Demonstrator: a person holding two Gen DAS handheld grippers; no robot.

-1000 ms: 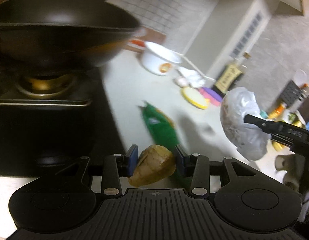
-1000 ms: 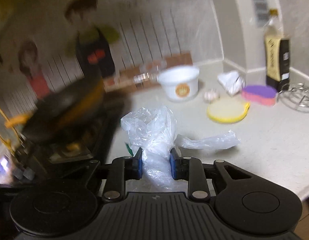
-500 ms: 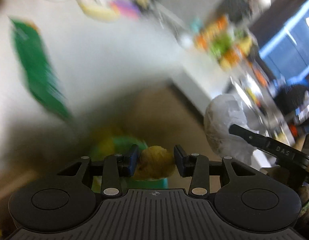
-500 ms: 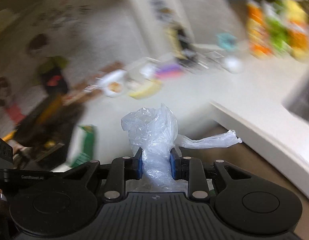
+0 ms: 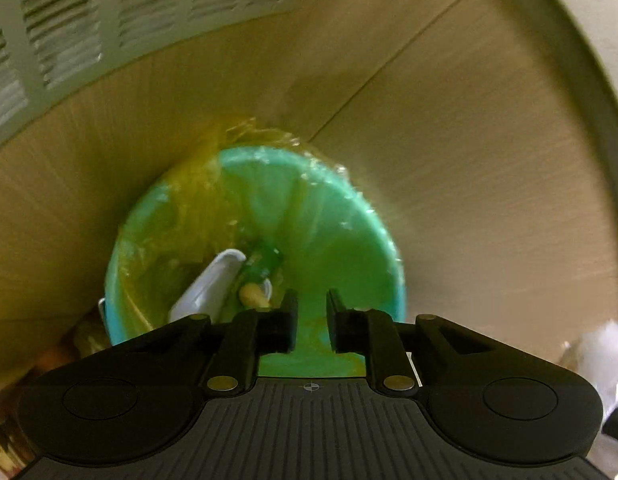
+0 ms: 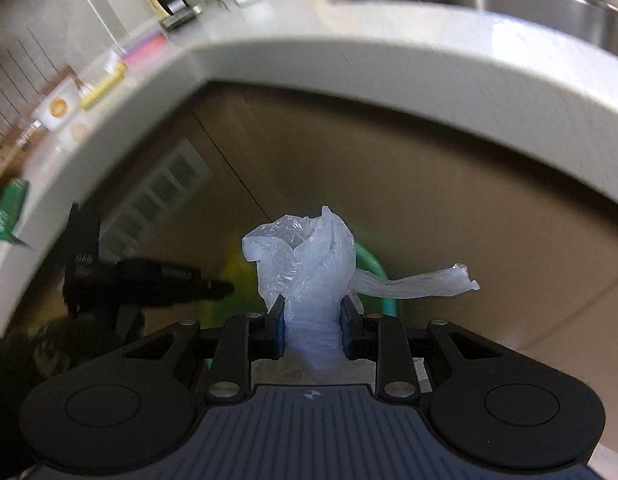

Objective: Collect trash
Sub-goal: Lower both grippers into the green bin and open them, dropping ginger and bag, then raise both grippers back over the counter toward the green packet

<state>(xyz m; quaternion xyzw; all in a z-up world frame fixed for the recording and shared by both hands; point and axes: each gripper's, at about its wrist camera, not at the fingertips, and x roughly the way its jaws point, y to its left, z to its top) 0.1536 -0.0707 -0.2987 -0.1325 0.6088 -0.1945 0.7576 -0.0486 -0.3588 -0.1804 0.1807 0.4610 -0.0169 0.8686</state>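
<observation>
My left claw (image 5: 311, 326), closing empty, hangs over the teal plastic-lined bin (image 5: 349, 216); my right claw (image 6: 312, 330) pinches a crumpled clear plastic bag (image 6: 309, 264), which I judge goes in next.

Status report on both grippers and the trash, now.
Left gripper closing, nothing between jaws, over teal lined bin. Right gripper clamped on crumpled clear plastic bag. Nothing in the way.

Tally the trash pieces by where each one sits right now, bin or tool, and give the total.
Inside the yellow-lined teal plastic bin: 3 (flat white plastic piece, green wrapper, tan food scrap)
Clamped in the right tool: 1 (crumpled clear plastic bag)
Total: 4
</observation>
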